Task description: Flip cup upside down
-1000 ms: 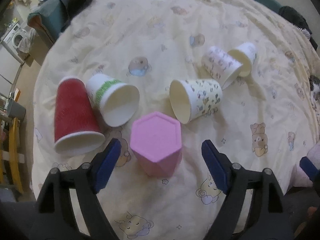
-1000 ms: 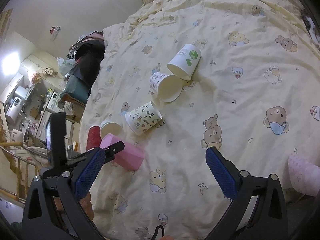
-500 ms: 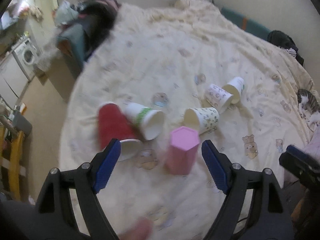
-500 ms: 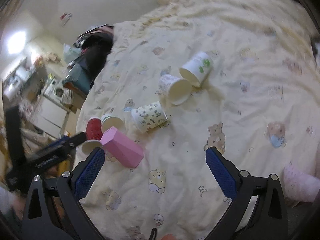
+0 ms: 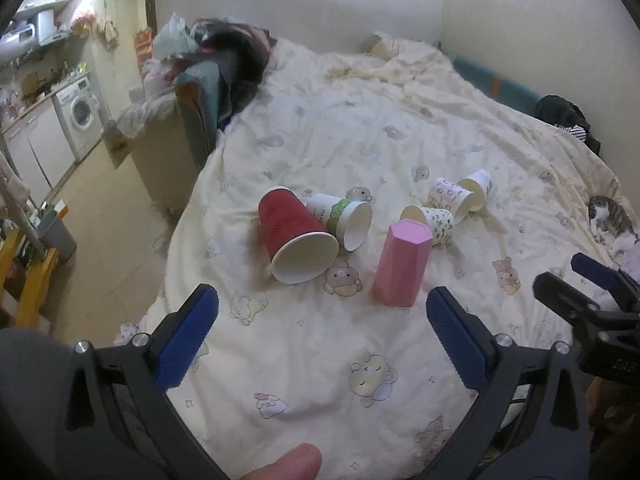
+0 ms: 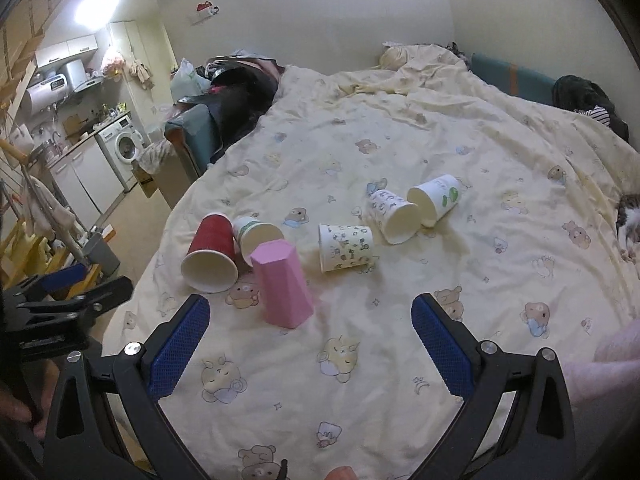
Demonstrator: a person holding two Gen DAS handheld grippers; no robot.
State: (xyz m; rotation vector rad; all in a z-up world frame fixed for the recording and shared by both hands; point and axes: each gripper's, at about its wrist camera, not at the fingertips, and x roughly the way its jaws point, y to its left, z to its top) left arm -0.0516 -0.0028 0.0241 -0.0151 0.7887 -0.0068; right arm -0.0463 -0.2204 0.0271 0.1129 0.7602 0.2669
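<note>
A pink hexagonal cup [image 5: 402, 268] [image 6: 283, 283] stands upside down on the bed. A red cup [image 5: 294, 236] [image 6: 211, 254] and a white cup with a green band [image 5: 343, 220] [image 6: 256, 236] lie on their sides left of it. A patterned cup [image 5: 432, 222] [image 6: 346, 247] and two more white cups [image 5: 460, 196] [image 6: 412, 208] lie on their sides beyond. My left gripper [image 5: 322, 340] is open and empty, well back from the pink cup. My right gripper [image 6: 310, 344] is open and empty, also set back.
The bed has a cream bear-print duvet [image 5: 360, 144] [image 6: 460, 312]. A cat [image 5: 610, 220] lies at the right edge. The bed's left edge drops to the floor [image 5: 112, 216], with a chair of clothes [image 5: 208, 92] and a washing machine [image 5: 82, 114] beyond.
Both grippers have pulled back and up from the cups, so more of the room shows. The pink cup stays upside down where it stood; the other cups have not moved.
</note>
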